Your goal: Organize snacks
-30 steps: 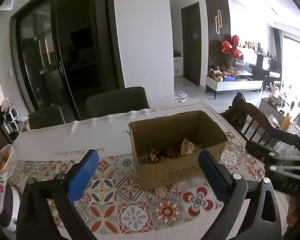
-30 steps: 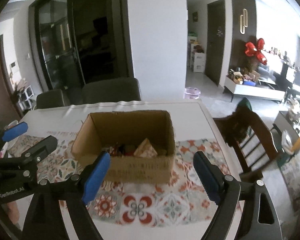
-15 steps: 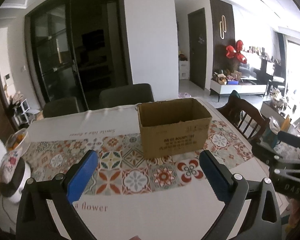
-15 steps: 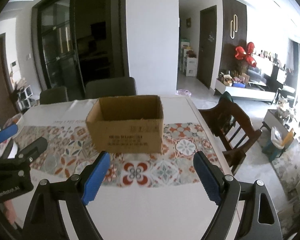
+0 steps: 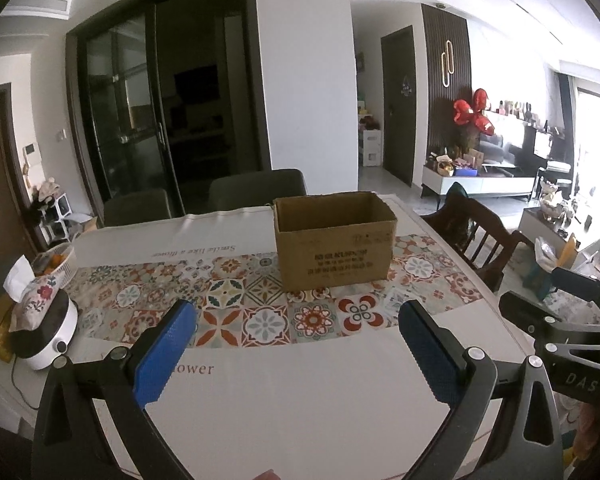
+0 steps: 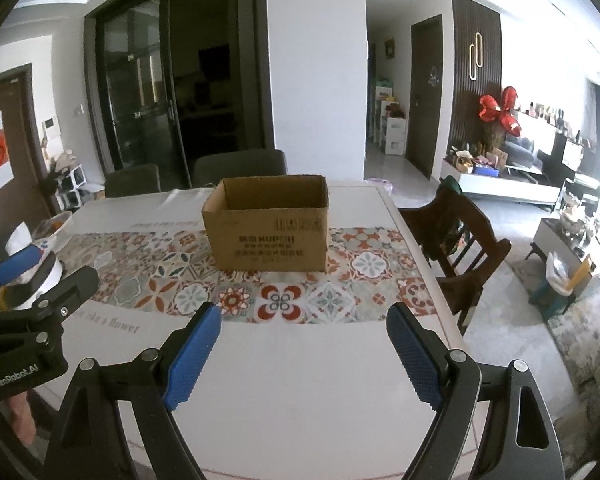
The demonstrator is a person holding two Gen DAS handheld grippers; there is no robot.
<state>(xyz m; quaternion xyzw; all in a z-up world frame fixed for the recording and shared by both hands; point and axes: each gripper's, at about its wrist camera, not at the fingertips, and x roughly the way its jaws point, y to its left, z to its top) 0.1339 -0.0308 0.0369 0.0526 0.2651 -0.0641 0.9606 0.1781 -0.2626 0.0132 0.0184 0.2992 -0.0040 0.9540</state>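
Because the open-topped brown cardboard box [image 6: 269, 223] stands upright on the patterned tile-print runner [image 6: 236, 280] toward the far side of the white tabletop [image 6: 300, 380], any coming move has to travel forward, away from the person, to meet it. Its long axis runs left to right across both views, with the printed long face turned toward the cameras; its contents are hidden from this low angle, and no loose snacks show on the tabletop. From the right claw [image 6: 304, 356] the box lies straight ahead and a touch left of centre, well apart from the blue pads. From the left claw [image 5: 300, 356] the same box [image 5: 334, 240] lies ahead and somewhat to the right, also well apart. Neither arm looks clearly nearer, though the right one seems better lined up. Both claws stand wide apart and hold nothing. Further out, a white appliance with a floral tissue pouch [image 5: 40, 312] sits at the left edge, and a dark wooden chair [image 6: 456, 232] stands off the right side.
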